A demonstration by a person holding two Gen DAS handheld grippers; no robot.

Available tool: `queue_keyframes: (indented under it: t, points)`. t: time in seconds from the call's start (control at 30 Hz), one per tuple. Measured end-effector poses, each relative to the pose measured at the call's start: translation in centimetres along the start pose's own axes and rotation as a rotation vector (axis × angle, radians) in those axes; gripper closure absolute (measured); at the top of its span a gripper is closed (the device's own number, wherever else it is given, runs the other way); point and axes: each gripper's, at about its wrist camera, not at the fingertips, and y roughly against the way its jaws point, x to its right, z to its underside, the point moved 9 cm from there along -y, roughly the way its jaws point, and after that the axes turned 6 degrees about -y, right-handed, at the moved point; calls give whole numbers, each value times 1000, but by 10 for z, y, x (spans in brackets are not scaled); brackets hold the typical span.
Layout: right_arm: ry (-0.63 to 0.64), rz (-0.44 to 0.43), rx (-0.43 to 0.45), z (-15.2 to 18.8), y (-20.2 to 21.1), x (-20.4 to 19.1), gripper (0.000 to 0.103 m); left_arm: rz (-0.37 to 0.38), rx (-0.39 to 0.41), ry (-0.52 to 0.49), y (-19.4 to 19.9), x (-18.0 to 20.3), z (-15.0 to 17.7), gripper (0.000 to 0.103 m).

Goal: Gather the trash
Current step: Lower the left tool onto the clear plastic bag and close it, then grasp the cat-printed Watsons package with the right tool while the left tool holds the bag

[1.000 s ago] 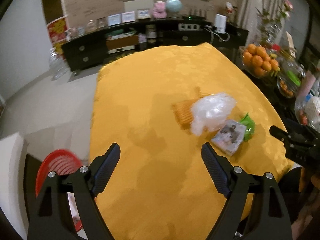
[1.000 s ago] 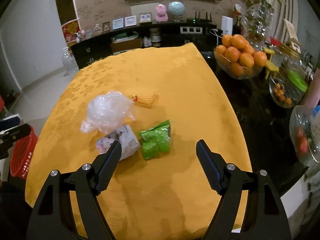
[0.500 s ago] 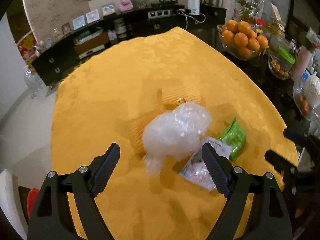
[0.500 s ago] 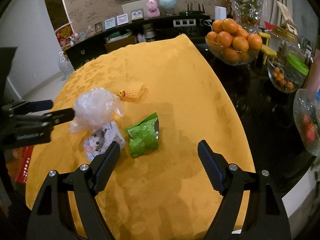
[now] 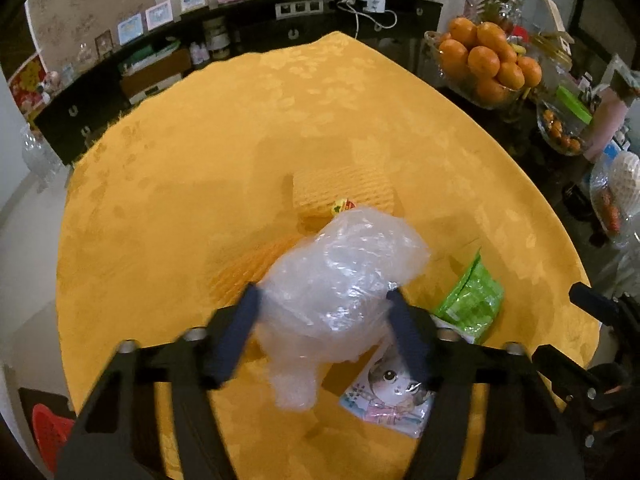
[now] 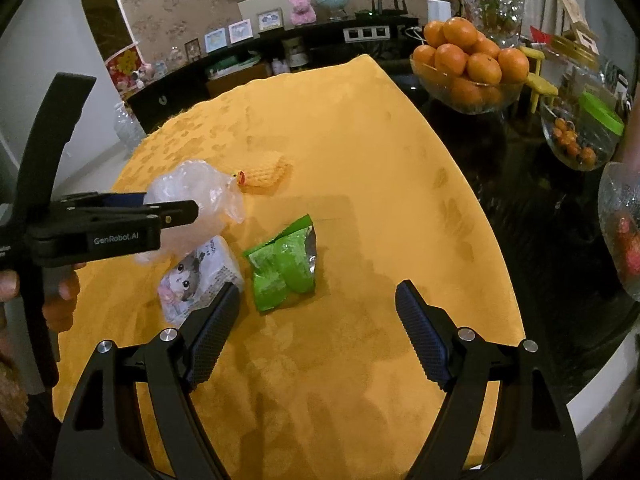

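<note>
Left wrist view: left gripper low over the yellow-clothed worktop, angled down, its fingers pressed against both sides of the clear plastic bag, grasping it. Half a second ago the fingers stood wide with the bag lying ahead of them; now they have narrowed onto it. Cartoon-print packet lies just under the right finger, green wrapper beside it, yellow ribbed wrapper behind the bag.

Right wrist view: right gripper hovers above the near edge of the worktop, fingers spread apart, grasping nothing; pose much as before. Left gripper enters from the left edge, level, and has advanced onto the bag. Green wrapper sits between the right fingers, ahead of them and untouched.
</note>
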Motion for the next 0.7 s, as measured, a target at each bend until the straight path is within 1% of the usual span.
queue_keyframes:
  t: [0.17,0.3,0.43,0.57,0.7]
  points:
    - [14,4,-2,1,-2,-3,26,15,21,10,5,0,4,59]
    - [18,12,-3,2,-4,-3,26,26,46,46,20,-6,9,59]
    - [34,21,-2,3,-4,-6,26,17,76,78,43,-17,19,59]
    - [67,21,-2,4,-5,-13,26,-11,101,114,67,-32,36,59]
    - [125,3,-5,4,-5,-29,26,-38,112,123,85,-40,56,59]
